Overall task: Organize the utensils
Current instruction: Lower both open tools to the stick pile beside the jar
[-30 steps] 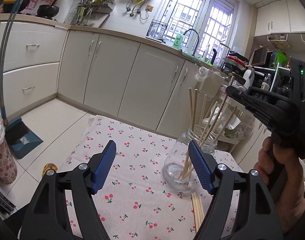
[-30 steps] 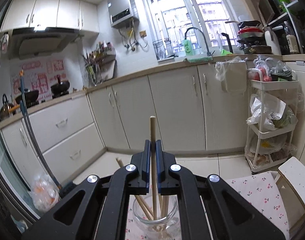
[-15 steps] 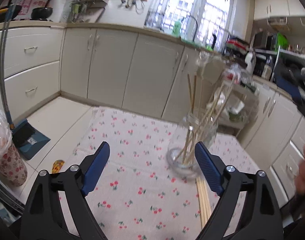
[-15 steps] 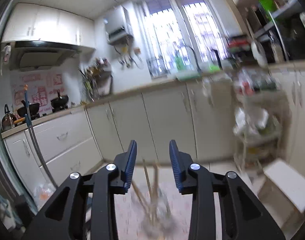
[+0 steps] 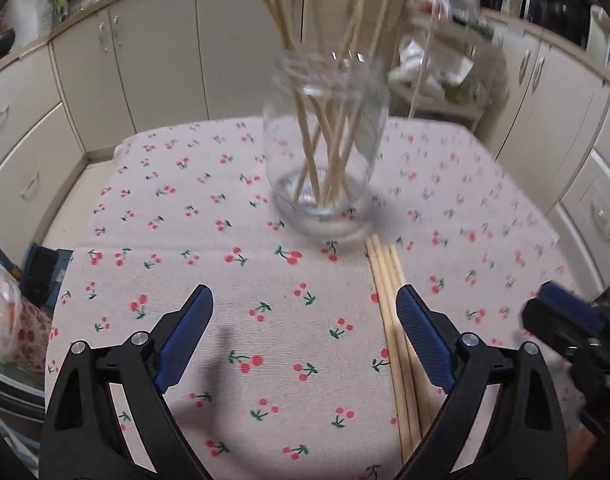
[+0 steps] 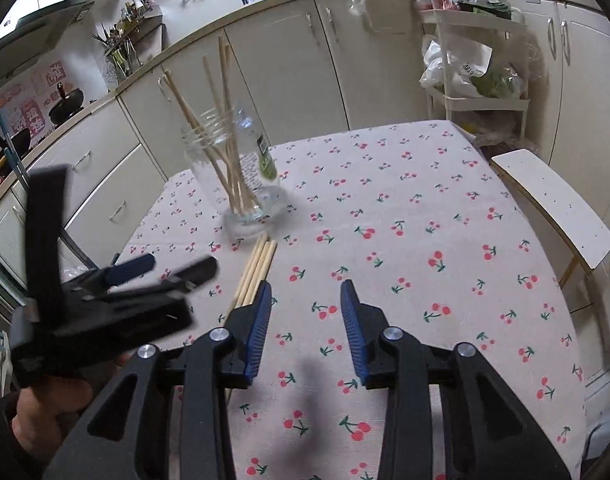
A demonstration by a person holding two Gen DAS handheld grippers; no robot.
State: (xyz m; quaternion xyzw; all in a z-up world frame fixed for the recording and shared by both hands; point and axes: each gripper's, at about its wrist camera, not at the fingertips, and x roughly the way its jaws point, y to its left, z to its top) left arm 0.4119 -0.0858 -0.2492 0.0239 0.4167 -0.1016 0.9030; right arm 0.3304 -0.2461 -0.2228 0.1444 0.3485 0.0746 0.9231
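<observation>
So the job looks partly done: several chopsticks (image 6: 225,136) stand in the glass jar (image 5: 325,148), while a bundle (image 5: 389,304) lies on the cherry cloth (image 5: 225,280) just before it. Both the left gripper (image 5: 305,332) and right gripper (image 6: 305,320) are opening, nothing between them.

Wooden chopsticks (image 5: 325,148) lean in clear jar (image 5: 325,152); more chopsticks (image 5: 397,328) lie flat beside it

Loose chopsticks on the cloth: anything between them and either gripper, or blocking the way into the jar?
Nothing visible. The loose chopsticks lie bare on the cherry cloth, ends near the glass jar. Both the left gripper and right gripper are empty, jaws opening. The jar's mouth is open but already crowded with chopsticks.
</observation>
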